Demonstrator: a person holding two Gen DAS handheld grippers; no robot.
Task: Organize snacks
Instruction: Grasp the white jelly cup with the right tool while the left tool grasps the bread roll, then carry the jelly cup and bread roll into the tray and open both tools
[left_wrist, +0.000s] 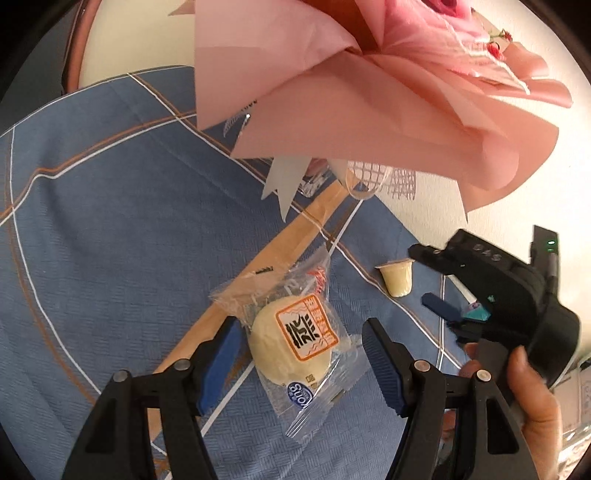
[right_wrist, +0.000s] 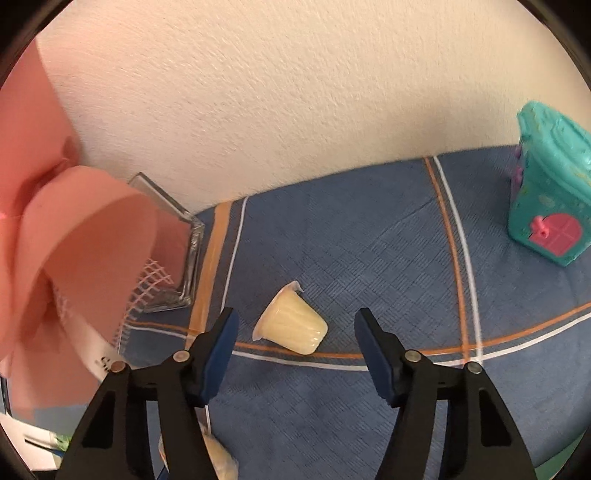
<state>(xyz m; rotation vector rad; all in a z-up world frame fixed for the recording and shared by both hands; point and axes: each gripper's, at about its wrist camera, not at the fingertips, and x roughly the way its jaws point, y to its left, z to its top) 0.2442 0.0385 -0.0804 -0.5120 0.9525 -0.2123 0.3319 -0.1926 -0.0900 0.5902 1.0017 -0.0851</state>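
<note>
Left gripper (left_wrist: 299, 354): fingers spread wide, gripping nothing; the blue pads stand either side of the bun, the left pad just beside the wrapper's edge, the right pad apart from it; whether either pad touches the wrapper I cannot tell.
Bun (left_wrist: 291, 343): pale round bun sealed in a clear wrapper with an orange-and-white label; lies flat on the cloth, partly across a tan stripe, between the left gripper's fingers.
Right gripper (right_wrist: 295, 339): fingers spread wide, holding nothing; in the left wrist view it shows at the right (left_wrist: 443, 284), held in a hand (left_wrist: 532, 402).
Jelly cup (right_wrist: 293, 325): small pale-yellow cup with a foil lid, tipped on its side on the cloth, lid end pointing up and left; lies between the right gripper's fingers, touching neither; in the left wrist view (left_wrist: 396, 277) it lies near the wall edge, well apart from the bun.
Cloth (left_wrist: 110, 229): blue, woven, crossed by white and orange lines; covers the table.
Bouquet (left_wrist: 369, 96): pink paper wrap, overhanging the cloth above the bun; at the left of the right wrist view.
Glass vase (right_wrist: 184, 258): square and clear, against the wall, under the pink paper.
Toy house (right_wrist: 550, 199): teal with a pink door, on the cloth at the far right, well apart from the jelly cup.
Wall (right_wrist: 295, 92): cream, textured, behind the table.
</note>
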